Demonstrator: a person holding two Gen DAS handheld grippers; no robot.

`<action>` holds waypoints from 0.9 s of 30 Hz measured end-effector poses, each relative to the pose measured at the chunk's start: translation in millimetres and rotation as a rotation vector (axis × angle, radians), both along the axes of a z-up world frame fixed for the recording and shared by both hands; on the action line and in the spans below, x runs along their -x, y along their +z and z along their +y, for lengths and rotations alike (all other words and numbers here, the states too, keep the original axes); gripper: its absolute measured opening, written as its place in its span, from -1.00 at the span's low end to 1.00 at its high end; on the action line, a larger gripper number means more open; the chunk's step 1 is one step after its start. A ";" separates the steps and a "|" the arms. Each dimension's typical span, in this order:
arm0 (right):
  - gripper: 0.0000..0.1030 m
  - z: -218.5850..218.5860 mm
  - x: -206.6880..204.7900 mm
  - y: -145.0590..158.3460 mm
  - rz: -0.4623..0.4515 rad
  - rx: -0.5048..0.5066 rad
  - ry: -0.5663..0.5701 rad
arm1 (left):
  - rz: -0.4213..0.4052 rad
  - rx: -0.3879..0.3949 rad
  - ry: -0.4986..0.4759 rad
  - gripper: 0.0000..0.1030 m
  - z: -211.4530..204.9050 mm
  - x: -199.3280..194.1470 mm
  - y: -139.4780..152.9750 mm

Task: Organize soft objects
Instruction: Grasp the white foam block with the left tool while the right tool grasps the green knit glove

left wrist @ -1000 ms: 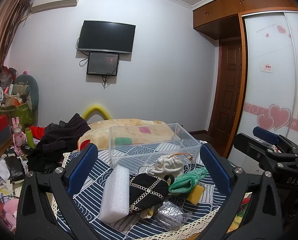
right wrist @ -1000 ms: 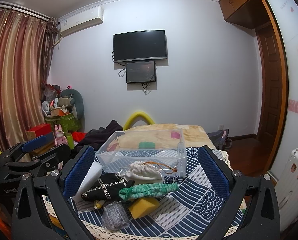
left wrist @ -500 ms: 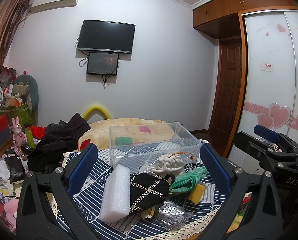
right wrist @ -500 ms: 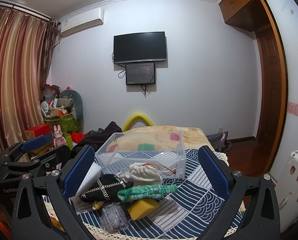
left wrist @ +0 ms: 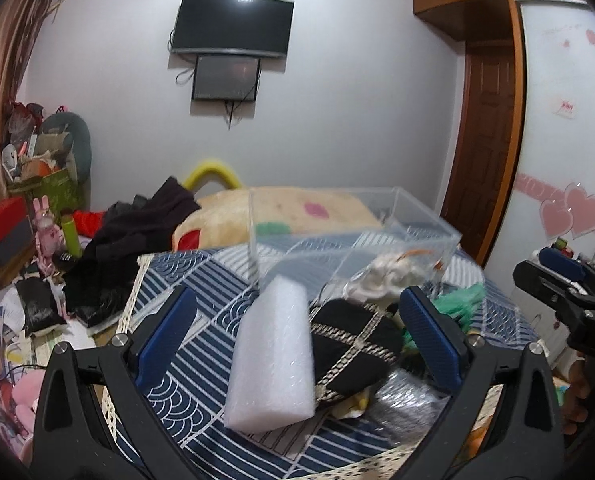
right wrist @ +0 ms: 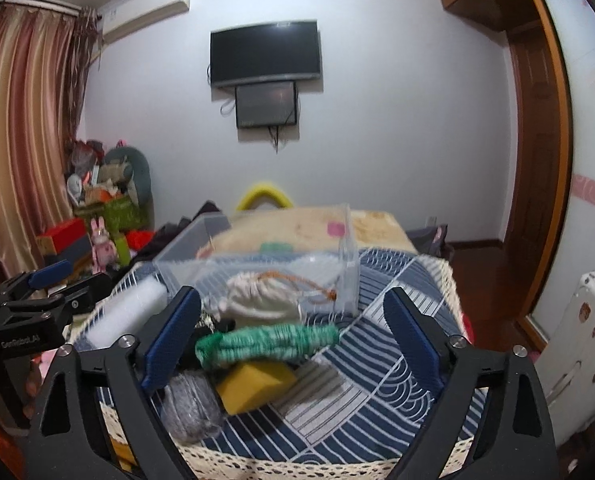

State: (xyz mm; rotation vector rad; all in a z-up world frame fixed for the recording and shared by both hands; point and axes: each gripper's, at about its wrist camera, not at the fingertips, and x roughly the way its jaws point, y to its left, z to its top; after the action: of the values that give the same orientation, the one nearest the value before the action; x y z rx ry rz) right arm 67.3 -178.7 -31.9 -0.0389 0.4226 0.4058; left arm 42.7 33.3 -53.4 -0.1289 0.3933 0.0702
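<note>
Soft objects lie in a pile on the blue patterned tablecloth (left wrist: 185,280). A white foam block (left wrist: 271,358), a black pouch with chain trim (left wrist: 351,344), a white drawstring bag (right wrist: 257,296), a green rope bundle (right wrist: 265,344), a yellow sponge (right wrist: 255,384) and a grey scrubber (right wrist: 191,408) are there. A clear plastic box (left wrist: 337,236) stands behind them. My left gripper (left wrist: 301,340) is open, low over the foam block and pouch. My right gripper (right wrist: 293,340) is open, low over the green rope.
A bed with a beige blanket (left wrist: 297,208) and dark clothes (left wrist: 137,232) lies behind the table. Clutter and boxes (left wrist: 13,232) fill the floor at left. A wooden door (left wrist: 489,152) and a wardrobe with hearts (left wrist: 569,160) stand at right. The other gripper shows at each view's edge (left wrist: 569,296).
Both grippers have moved forward and down toward the pile, so the objects look larger between the fingers. Both stay open and nothing has been picked up.
</note>
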 end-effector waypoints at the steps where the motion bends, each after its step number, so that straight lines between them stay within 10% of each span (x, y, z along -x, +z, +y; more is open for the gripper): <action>1: 0.76 0.9 -2.0 -3.4 0.012 0.005 0.006 | 0.014 -0.003 0.004 1.00 1.1 -2.9 -4.8; 8: 0.80 6.5 -13.1 -20.8 0.103 0.004 0.060 | 0.086 0.016 0.033 0.88 16.5 -20.4 -29.5; 20: 0.92 25.2 -33.9 -39.8 0.168 0.057 0.084 | 0.193 0.092 0.018 -0.34 40.0 -43.5 -57.8; 27: -0.03 21.7 -41.2 -46.4 0.231 0.009 0.121 | 0.168 0.067 0.015 -0.39 37.7 -40.1 -57.9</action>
State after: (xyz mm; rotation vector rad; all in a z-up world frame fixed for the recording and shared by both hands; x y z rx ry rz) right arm 108.5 -157.0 -78.3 -0.0268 0.6525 0.5304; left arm 82.8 71.1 -111.4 -0.1928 0.5628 0.0832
